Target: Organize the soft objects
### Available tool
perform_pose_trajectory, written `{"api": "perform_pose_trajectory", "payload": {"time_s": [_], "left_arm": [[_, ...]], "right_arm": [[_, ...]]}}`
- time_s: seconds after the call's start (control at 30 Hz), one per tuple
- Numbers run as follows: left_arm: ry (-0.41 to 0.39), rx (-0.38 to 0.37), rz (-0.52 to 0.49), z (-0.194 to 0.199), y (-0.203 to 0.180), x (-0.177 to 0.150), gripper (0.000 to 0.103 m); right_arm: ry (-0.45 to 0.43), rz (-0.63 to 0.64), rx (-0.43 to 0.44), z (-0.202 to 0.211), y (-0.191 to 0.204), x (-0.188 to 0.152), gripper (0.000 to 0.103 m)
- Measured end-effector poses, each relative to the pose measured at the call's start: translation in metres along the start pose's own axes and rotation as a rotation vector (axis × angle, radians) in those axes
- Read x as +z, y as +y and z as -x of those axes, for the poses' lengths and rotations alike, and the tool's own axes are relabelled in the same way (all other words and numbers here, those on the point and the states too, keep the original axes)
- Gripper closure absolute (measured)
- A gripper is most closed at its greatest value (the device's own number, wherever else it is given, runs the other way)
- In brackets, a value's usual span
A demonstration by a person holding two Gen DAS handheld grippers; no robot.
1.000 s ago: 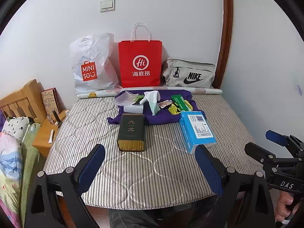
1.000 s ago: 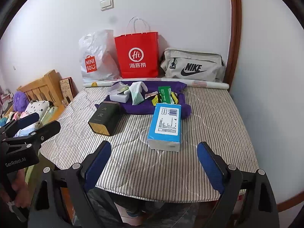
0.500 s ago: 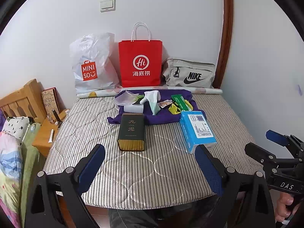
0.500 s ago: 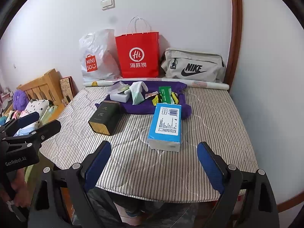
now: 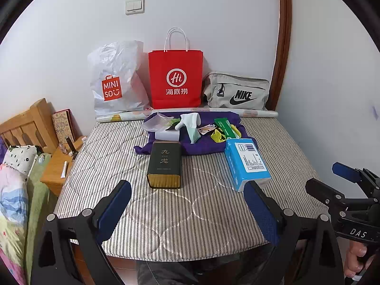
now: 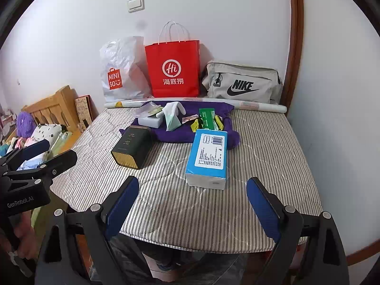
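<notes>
A purple cloth [image 5: 209,142] [image 6: 180,133] lies at the far middle of the striped mattress [image 5: 190,204] [image 6: 261,152]. On it lie a pale green glove [image 5: 191,125] [image 6: 172,115], a clear plastic bag [image 5: 155,122], a white box [image 6: 150,121], green and yellow packets [image 5: 224,128] [image 6: 206,118]. A blue tissue pack [image 5: 247,161] [image 6: 209,156] and a dark tea tin [image 5: 165,163] [image 6: 133,146] lie nearer. My left gripper [image 5: 187,210] and right gripper [image 6: 192,205] are both open and empty above the mattress's near edge.
Against the far wall stand a white MINISO bag [image 5: 116,80], a red paper bag [image 5: 175,78], a grey Nike bag [image 5: 237,92] and a paper roll [image 5: 256,112]. A wooden headboard [image 5: 26,125], nightstand [image 5: 59,166] and bedding [image 5: 14,190] are at the left.
</notes>
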State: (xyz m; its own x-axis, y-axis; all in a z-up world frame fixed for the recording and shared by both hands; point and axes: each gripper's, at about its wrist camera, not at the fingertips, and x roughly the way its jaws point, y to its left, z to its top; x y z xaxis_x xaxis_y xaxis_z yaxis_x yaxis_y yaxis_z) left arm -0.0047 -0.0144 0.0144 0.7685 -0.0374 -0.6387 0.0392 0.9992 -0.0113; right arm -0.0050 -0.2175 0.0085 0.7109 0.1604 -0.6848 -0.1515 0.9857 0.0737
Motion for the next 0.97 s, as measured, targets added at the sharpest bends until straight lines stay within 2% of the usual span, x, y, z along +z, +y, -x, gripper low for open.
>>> {"api": "perform_pose_trajectory", "payload": {"time_s": [0.97], "left_arm": [[0.007,-0.006,-0.006,-0.009,-0.001,-0.001,0.007]], "right_arm": [[0.014,0.016,0.004,-0.009,0.003,0.0,0.012]]}}
